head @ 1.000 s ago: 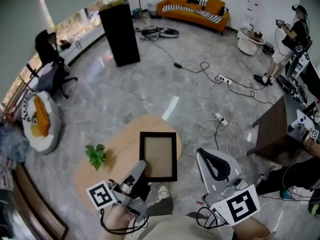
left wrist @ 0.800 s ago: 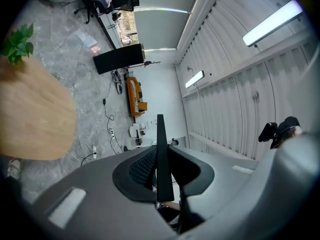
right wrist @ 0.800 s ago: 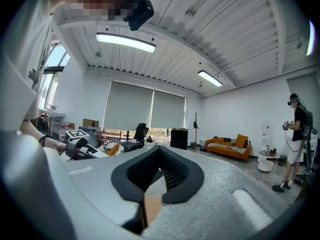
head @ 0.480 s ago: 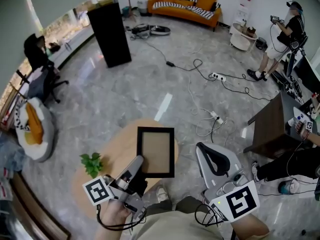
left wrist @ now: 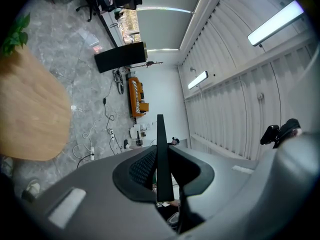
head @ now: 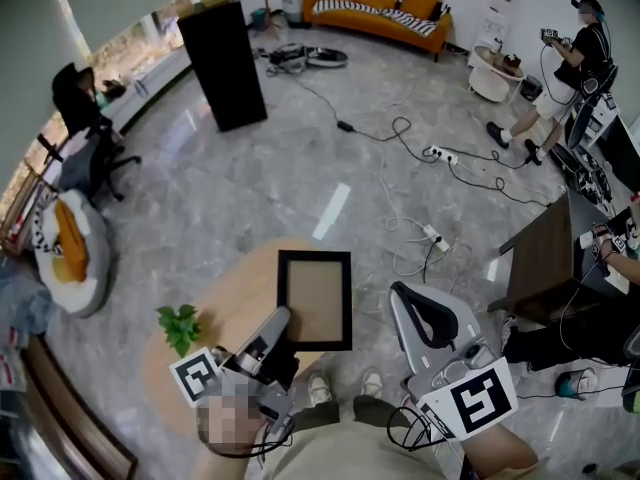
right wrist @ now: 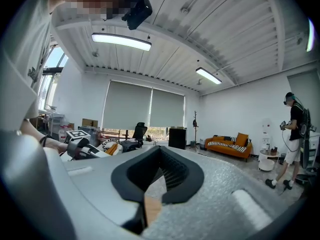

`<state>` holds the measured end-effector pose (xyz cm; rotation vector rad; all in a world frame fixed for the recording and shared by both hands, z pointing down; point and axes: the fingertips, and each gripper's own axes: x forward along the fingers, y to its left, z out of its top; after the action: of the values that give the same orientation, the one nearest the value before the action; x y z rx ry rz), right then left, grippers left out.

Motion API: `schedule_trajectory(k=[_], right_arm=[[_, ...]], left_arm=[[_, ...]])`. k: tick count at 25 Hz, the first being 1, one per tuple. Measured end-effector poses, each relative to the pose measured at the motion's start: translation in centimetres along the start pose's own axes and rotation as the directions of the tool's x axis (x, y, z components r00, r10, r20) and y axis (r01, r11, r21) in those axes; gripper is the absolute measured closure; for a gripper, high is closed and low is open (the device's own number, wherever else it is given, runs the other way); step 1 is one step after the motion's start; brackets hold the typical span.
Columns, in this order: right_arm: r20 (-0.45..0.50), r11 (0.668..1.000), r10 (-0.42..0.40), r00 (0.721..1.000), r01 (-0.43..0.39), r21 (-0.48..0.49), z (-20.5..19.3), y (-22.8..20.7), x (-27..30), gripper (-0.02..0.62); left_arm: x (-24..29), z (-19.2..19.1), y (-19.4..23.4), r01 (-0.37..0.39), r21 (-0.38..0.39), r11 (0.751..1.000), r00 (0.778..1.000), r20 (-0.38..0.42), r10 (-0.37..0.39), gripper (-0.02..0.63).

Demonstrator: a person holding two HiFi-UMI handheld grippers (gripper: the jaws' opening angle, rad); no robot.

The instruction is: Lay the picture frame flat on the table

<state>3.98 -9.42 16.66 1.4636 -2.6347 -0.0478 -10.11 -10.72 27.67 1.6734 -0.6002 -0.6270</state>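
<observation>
The picture frame [head: 315, 298] is black with a tan middle, its face turned up toward the head view. It hangs over the right part of the round wooden table [head: 225, 303] and reaches past the table's edge. My left gripper [head: 283, 320] is shut on its lower left corner. In the left gripper view the frame [left wrist: 160, 134] shows edge-on as a thin dark bar between the pads of my left gripper [left wrist: 161, 159]. My right gripper [head: 403, 296] hangs to the right of the table, shut and holding nothing. Its jaws [right wrist: 159, 156] meet with nothing between them.
A small green plant [head: 178, 325] stands on the table's left side. On the floor beyond lie cables and power strips [head: 430, 158]. A black cabinet [head: 222, 63] and an orange sofa [head: 385, 10] stand further back. A dark desk [head: 545, 258] is on the right, and a person [head: 565, 68] stands at the far right.
My left gripper keeps its hold and the frame stays over the table's right part. The head view has shifted a little; the right gripper has hardly moved.
</observation>
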Motion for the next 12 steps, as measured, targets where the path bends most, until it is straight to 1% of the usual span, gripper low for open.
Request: schedule_trajectory(k=[4,12], right_arm=[[-0.014,1.0,0.009,1.0,-0.009,0.011,-0.9,-1.1,0.2,0.594],[-0.055,0.999,0.037,0.998,-0.036,0.025,-3.7,-2.3,1.7,0.594]], left_arm=[[0.9,-0.4,0.8,-0.013,-0.008,1.0,1.0,0.0,0.013,0.515],[2.9,-0.5,3.8,-0.032,-0.019,0.999,0.999,-0.005,0.032,0.515]])
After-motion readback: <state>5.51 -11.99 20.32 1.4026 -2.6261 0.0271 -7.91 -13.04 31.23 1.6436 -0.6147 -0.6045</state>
